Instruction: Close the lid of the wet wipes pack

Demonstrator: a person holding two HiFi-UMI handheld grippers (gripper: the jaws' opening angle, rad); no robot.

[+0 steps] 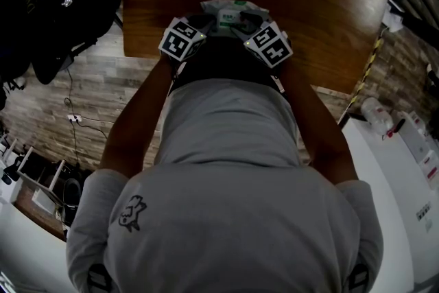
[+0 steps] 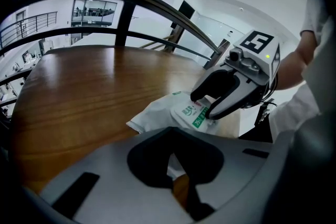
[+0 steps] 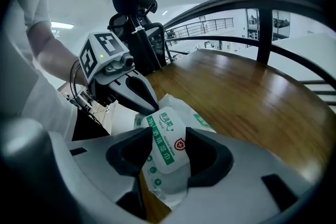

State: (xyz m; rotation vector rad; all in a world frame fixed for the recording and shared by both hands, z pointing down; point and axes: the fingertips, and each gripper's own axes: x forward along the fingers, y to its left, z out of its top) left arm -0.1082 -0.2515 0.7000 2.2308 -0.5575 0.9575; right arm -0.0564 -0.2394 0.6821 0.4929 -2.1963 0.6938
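**A:** Where is the pack?

**B:** From up on my head I see the wet wipes pack (image 1: 230, 12) on the bench (image 1: 309, 3). It lies right at my fingertips. The left gripper (image 1: 208, 25) is at one end and the right gripper (image 1: 241, 28) is at the other.

**A:** What are the left fingers doing?

**B:** In the left gripper view my left fingers (image 2: 152, 160) are pinched on the thin edge of the pack (image 2: 157, 113). Just past them, the right gripper (image 2: 205, 105) sits over the lid (image 2: 191, 112).

**A:** And the right ones?

**B:** In the right gripper view my right fingers (image 3: 210, 157) are spread apart and not squeezing. The lid (image 3: 167, 139) is between them. It looks flat, but I can't tell if it has clicked shut.

**A:** How will it feel?

**B:** Light and squishy, I think, with a slippery wrapper. Only the lid is hard. So I'd hold the soft edge and push down on the middle of the lid.
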